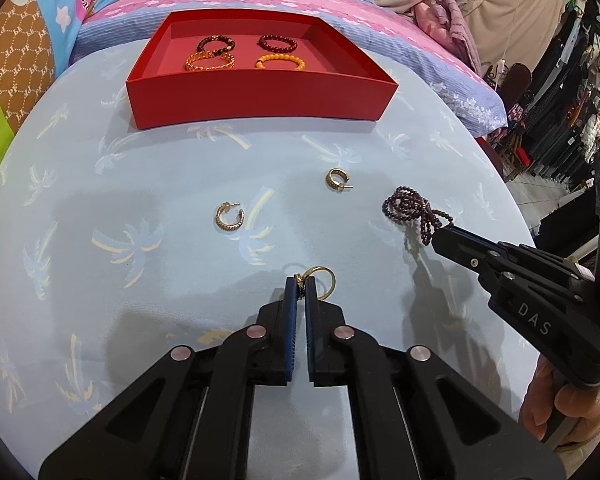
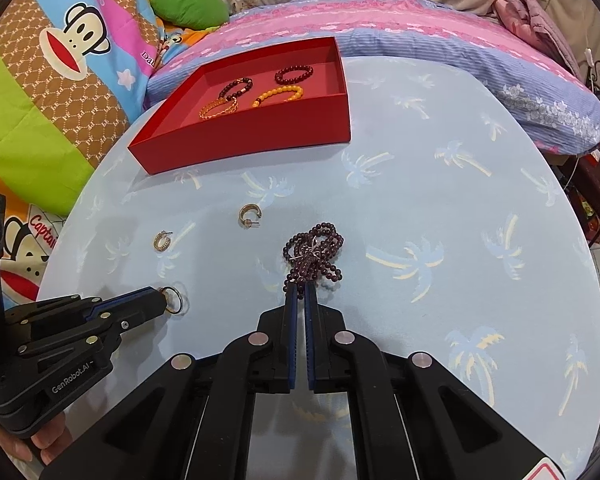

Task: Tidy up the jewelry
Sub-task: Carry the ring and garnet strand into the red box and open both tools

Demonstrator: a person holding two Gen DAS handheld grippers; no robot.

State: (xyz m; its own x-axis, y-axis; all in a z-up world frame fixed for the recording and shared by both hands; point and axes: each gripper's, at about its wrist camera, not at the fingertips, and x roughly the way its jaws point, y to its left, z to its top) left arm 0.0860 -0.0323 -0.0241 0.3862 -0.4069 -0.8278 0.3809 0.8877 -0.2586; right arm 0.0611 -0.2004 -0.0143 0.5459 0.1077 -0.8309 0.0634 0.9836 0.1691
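Observation:
My left gripper (image 1: 301, 285) is shut on a gold ring (image 1: 323, 282), held just above the blue palm-print cloth; it also shows in the right wrist view (image 2: 165, 300) with the ring (image 2: 175, 299). My right gripper (image 2: 301, 290) is shut on a dark purple bead necklace (image 2: 314, 254), bunched and hanging from its tips; in the left wrist view the necklace (image 1: 414, 212) hangs from that gripper (image 1: 438, 236). Two gold hoop earrings (image 1: 229, 217) (image 1: 337, 179) lie on the cloth. A red tray (image 1: 260, 98) at the back holds several bracelets (image 1: 278, 44).
The round table (image 2: 440, 208) is covered by the light blue cloth and stands against a bed with pink and blue bedding (image 2: 420, 28) and a colourful monkey-print quilt (image 2: 60, 60). The table's edge drops off at the right (image 2: 592, 280).

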